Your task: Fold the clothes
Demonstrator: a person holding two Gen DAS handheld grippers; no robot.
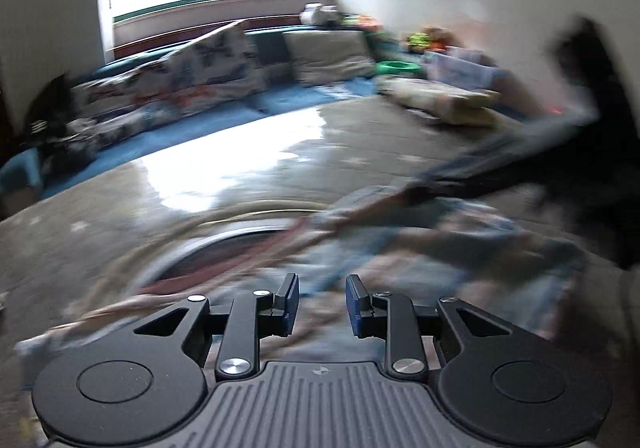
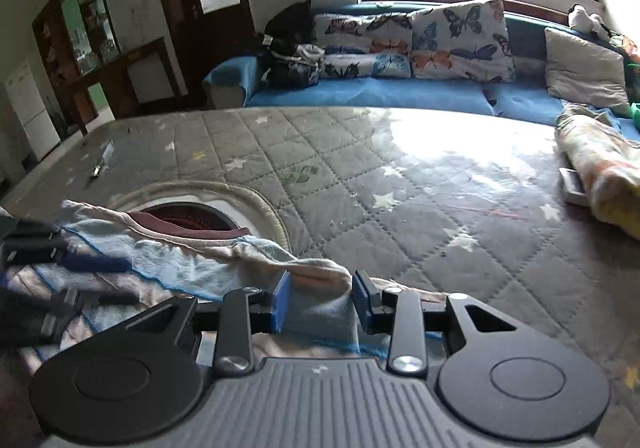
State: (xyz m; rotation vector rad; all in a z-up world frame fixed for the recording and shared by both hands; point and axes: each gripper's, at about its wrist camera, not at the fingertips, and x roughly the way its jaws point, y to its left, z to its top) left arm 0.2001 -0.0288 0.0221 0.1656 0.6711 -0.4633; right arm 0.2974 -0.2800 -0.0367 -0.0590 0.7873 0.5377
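Right gripper (image 2: 319, 302): jaws stand apart, a bunched fold of the cloth (image 2: 192, 268) between them. Whether the blue pads (image 2: 280, 302) press on the fabric cannot be told; the fold fills most of the gap, and the tool's own body hides its lower part.

Left gripper (image 1: 322, 304): jaws apart, a clear gap between the pads. Blurred fabric shows beyond the gap; nothing readable is clamped. The whole left wrist view is smeared by motion, so the cloth (image 1: 400, 232) reads only as pale blue and pink streaks.

The cloth lies crumpled on the quilted mattress (image 2: 400, 215) at its near edge, partly over a round opening (image 2: 192, 217) with a padded rim. Dark red shows inside the opening; what it is cannot be made out.

In the right wrist view a dark shape at the left edge, cut off and blurred, appears to be the left gripper (image 2: 60, 260) over the cloth.

A sofa (image 2: 380, 95) with cushions (image 2: 460, 39) stands behind the mattress.
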